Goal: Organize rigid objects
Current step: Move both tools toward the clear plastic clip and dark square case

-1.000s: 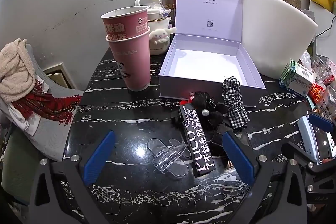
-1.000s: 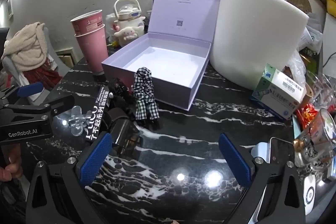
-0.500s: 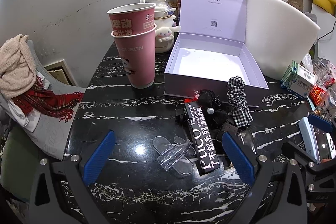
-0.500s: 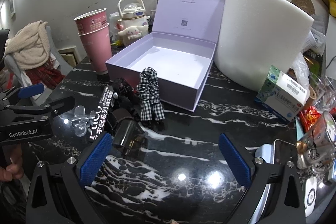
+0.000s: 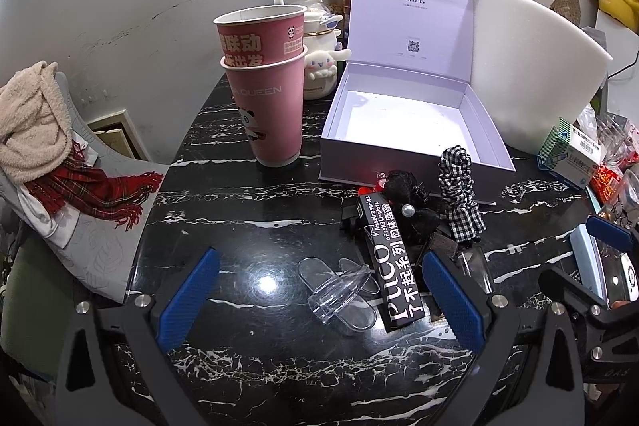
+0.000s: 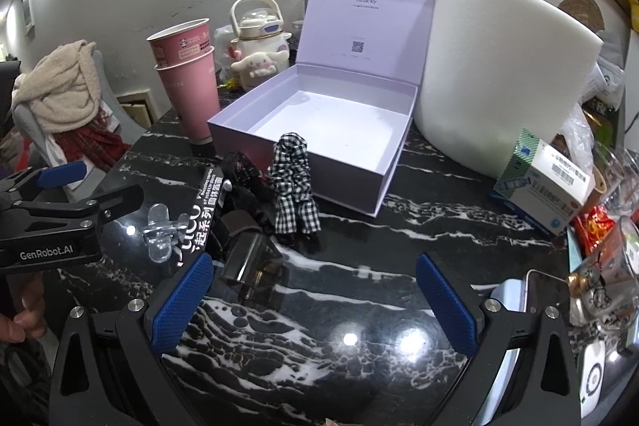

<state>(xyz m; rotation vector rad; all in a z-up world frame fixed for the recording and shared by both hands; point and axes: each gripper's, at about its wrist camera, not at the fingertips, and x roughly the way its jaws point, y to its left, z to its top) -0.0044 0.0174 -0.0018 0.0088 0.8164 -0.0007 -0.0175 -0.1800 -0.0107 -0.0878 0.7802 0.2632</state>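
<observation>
An open lilac box (image 5: 415,122) (image 6: 319,122) stands on the black marble table, its lid upright. In front of it lies a pile: a black PUCO lip-gloss box (image 5: 389,262) (image 6: 199,218), a clear plastic hair clip (image 5: 339,290) (image 6: 159,230), a black bow clip (image 5: 407,202), a checked scrunchie (image 5: 459,194) (image 6: 293,186) and a dark smoky case (image 6: 251,266). My left gripper (image 5: 319,298) is open, with the clear clip and the PUCO box between its fingers. My right gripper (image 6: 311,302) is open and empty, near the smoky case.
Two stacked pink paper cups (image 5: 267,94) stand left of the box, a white teapot (image 6: 259,46) behind. A white foam roll (image 6: 499,78), a medicine carton (image 6: 547,182), glasses and a phone crowd the right side. A chair with scarves (image 5: 44,146) is at left.
Both grippers have drawn back and risen slightly, so the box and pile look a little farther away. Nothing on the table has moved.
</observation>
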